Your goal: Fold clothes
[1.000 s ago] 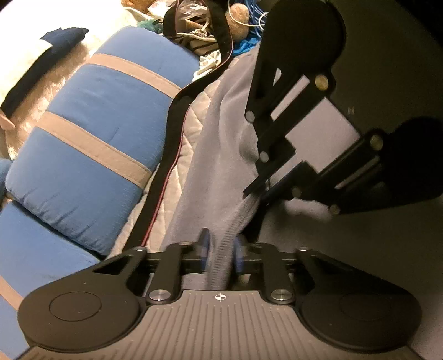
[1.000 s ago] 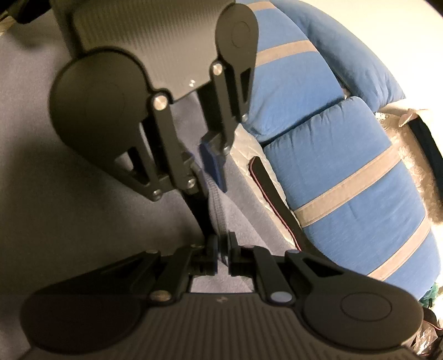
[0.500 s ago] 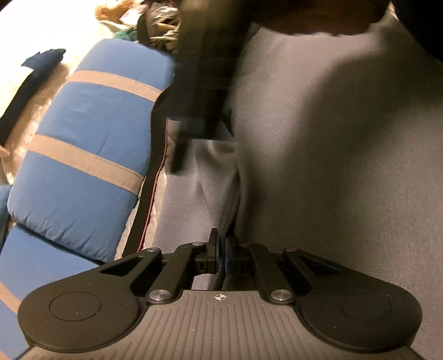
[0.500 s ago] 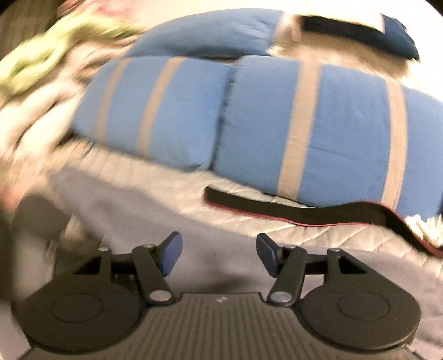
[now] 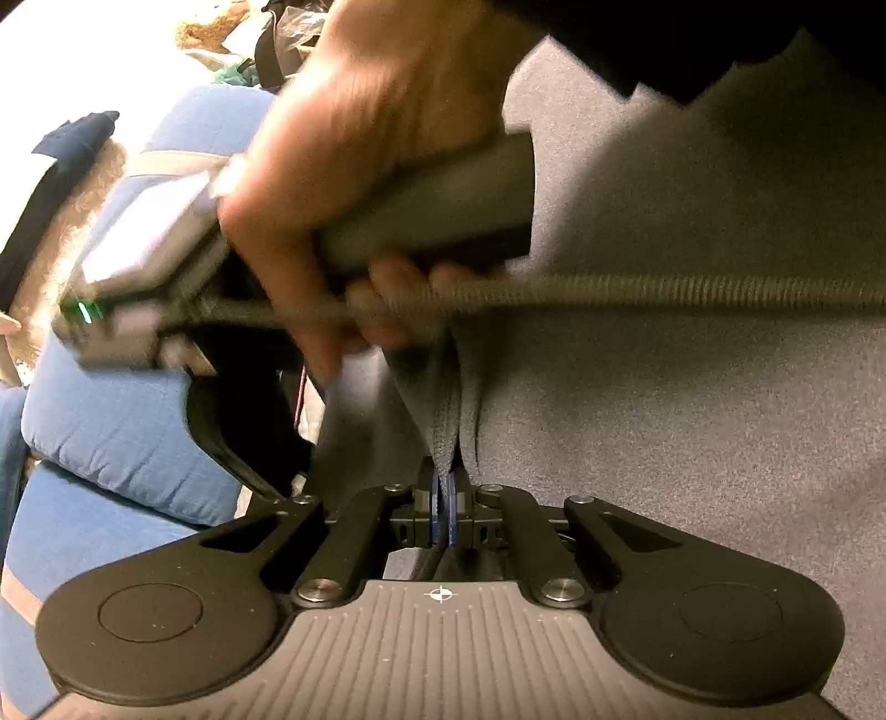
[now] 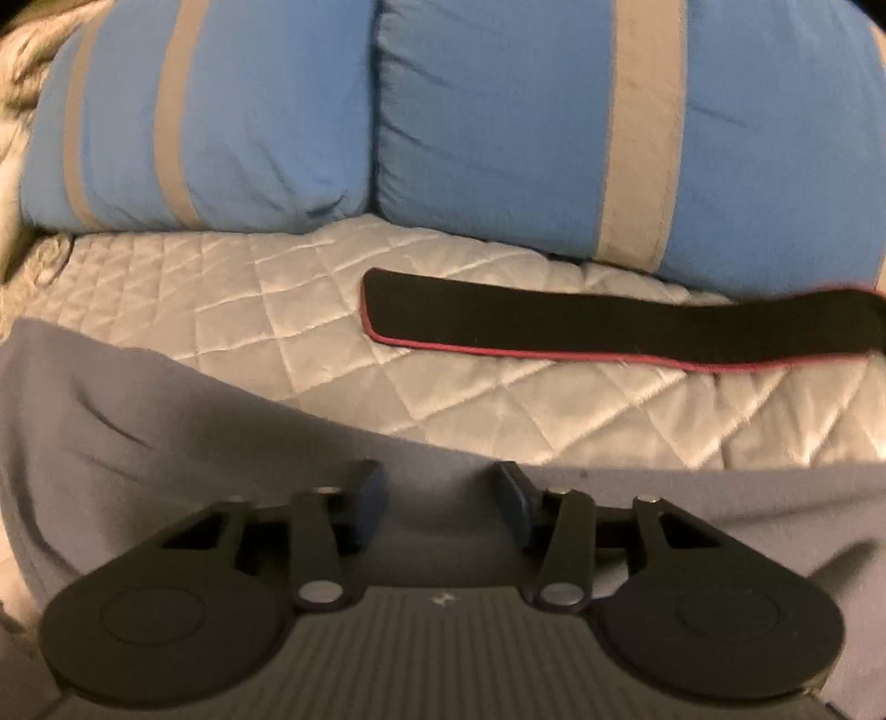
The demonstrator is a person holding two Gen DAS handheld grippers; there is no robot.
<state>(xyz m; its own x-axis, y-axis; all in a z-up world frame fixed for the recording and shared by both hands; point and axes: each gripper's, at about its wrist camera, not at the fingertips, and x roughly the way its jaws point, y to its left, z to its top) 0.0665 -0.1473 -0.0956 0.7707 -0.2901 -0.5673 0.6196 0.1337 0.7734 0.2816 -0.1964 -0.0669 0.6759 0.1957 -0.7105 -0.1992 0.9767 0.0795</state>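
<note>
A grey fleece garment [image 5: 692, 415] lies spread over the bed. My left gripper [image 5: 443, 498] is shut on a bunched fold of its ribbed edge, which stands up between the blue pads. In the left wrist view a person's hand [image 5: 376, 138] crosses over the garment. It holds the right gripper's handle [image 5: 432, 216], and that gripper's fingers are hidden there. In the right wrist view the right gripper [image 6: 440, 487] hovers over the garment's [image 6: 221, 443] far edge. Its jaws stand apart and are closing, with no cloth pinched between them.
Two blue pillows with beige stripes [image 6: 498, 122] lie along the far side of a quilted white bedcover [image 6: 277, 288]. A black strap with a red edge [image 6: 609, 327] rests on the quilt. A coiled cable [image 5: 664, 288] stretches across the left wrist view. Clutter [image 5: 232, 33] lies beyond the pillows.
The right gripper let go of the garment's edge, opened, rolled and swung away toward the pillows. The left gripper stayed shut on the fold and sank a little.
</note>
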